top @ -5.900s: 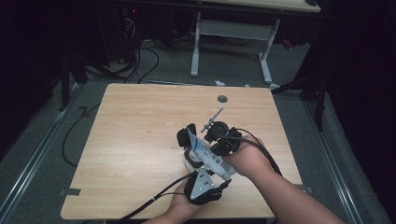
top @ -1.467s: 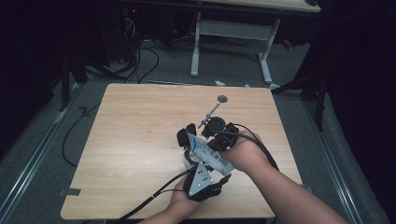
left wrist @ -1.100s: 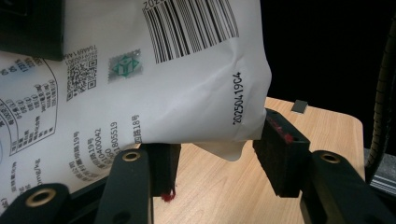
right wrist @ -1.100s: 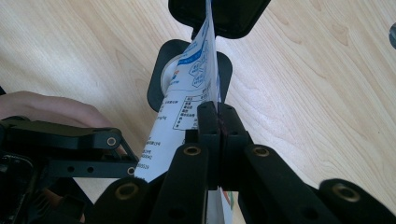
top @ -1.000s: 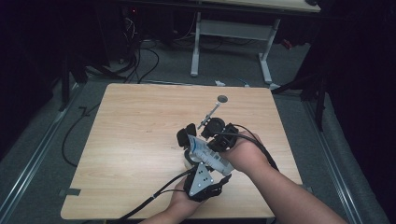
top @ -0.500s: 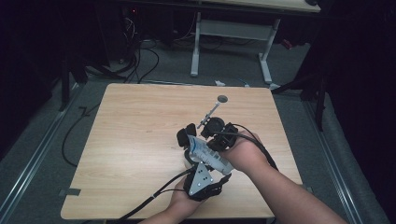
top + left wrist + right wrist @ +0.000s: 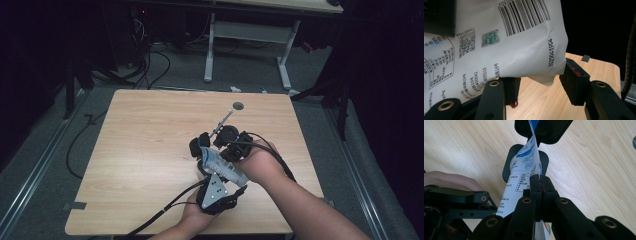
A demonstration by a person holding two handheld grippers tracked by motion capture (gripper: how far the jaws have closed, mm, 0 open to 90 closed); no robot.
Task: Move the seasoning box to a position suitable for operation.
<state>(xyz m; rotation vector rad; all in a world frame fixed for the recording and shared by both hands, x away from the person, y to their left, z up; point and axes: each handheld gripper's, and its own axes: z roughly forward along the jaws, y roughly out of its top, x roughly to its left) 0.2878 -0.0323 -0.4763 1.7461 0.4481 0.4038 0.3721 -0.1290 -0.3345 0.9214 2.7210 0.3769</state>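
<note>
Overhead, the left claw (image 7: 205,150) and the right claw (image 7: 220,152) meet over the middle of the desk (image 7: 140,145), both on a white printed pouch (image 7: 222,167) held above the wood. Seen from the left claw (image 7: 537,82), its jaws stand partly apart with the pouch (image 7: 499,45) bottom edge between them, both pads touching it. Along the right claw (image 7: 541,187), the jaws are pressed fully together on the pouch (image 7: 521,172) thin edge.

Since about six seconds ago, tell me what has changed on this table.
Nothing visibly changed. Both grippers hold the white pouch over the table: the right gripper is pinched on its flat edge, the left gripper spans its body. The thin tool lies beyond them.
</note>
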